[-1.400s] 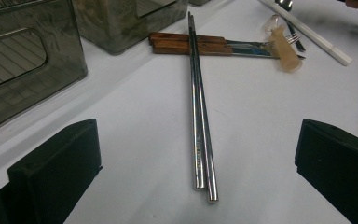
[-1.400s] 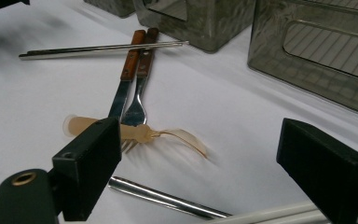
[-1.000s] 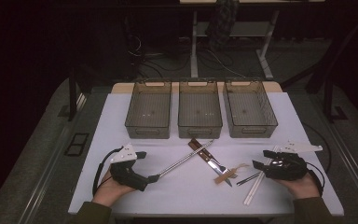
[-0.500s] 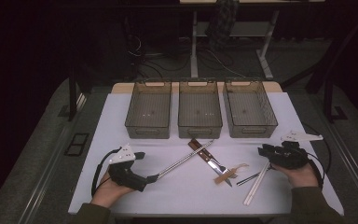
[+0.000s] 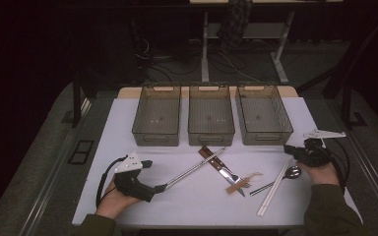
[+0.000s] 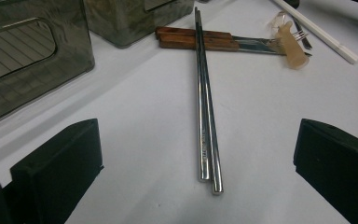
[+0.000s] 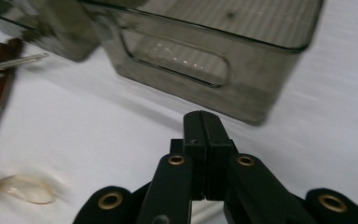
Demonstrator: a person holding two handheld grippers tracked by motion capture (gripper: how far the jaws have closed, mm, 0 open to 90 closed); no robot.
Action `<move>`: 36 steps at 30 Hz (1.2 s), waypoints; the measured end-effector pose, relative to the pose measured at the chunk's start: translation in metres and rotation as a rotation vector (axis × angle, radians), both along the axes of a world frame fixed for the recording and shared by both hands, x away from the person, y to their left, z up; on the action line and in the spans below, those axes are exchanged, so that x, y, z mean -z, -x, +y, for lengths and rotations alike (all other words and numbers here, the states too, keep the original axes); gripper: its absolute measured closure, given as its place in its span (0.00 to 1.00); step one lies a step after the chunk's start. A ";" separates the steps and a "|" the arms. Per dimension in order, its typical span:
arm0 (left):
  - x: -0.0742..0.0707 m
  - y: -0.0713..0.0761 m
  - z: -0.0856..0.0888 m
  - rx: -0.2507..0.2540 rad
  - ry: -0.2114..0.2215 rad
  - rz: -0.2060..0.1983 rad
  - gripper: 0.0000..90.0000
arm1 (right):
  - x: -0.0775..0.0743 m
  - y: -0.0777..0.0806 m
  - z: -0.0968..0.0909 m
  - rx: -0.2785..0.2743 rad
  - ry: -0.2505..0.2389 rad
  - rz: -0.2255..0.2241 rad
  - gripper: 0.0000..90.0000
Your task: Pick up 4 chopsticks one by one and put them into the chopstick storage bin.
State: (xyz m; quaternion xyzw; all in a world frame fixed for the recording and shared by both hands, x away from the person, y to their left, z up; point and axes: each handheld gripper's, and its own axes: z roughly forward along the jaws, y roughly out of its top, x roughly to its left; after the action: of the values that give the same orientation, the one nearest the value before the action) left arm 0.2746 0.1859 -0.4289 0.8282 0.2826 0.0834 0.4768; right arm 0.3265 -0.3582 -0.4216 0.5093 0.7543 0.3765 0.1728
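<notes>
Here the steel chopsticks [image 6: 207, 135] lie on the table [image 5: 128, 132], near ends between the left gripper's [image 5: 160, 188] released fingers: thin, stiff, slippery, best pinched together near those ends. The right gripper's [image 7: 206, 140] fingers have just clenched empty.

text: none legible | chopsticks [image 6: 206, 107]: faint stamped mark near the near end, too small to read | bins [image 5: 211, 115]: no label readable | knife [image 6: 200, 39]: no brand readable
</notes>
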 end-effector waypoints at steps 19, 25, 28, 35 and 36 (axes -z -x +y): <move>0.000 -0.001 -0.001 0.001 -0.004 0.000 0.00 | 0.021 -0.005 -0.028 0.092 0.062 0.087 0.99; 0.000 -0.001 -0.002 0.003 -0.005 0.002 0.00 | 0.021 -0.003 -0.027 0.089 0.068 0.091 0.99; 0.000 -0.001 -0.002 0.004 -0.007 0.002 0.00 | 0.021 -0.003 -0.026 0.087 0.069 0.093 0.99; 0.001 -0.002 -0.002 0.005 -0.009 0.003 0.00 | 0.023 -0.003 -0.025 0.083 0.071 0.107 0.99; 0.001 -0.002 -0.002 0.005 -0.009 0.002 0.00 | 0.023 -0.003 -0.024 0.082 0.073 0.108 0.99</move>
State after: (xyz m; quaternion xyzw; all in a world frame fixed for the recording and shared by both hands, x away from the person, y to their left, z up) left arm 0.2764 0.1836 -0.4295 0.8312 0.2806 0.0824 0.4728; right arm 0.3297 -0.3823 -0.4446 0.5528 0.7543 0.3133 0.1654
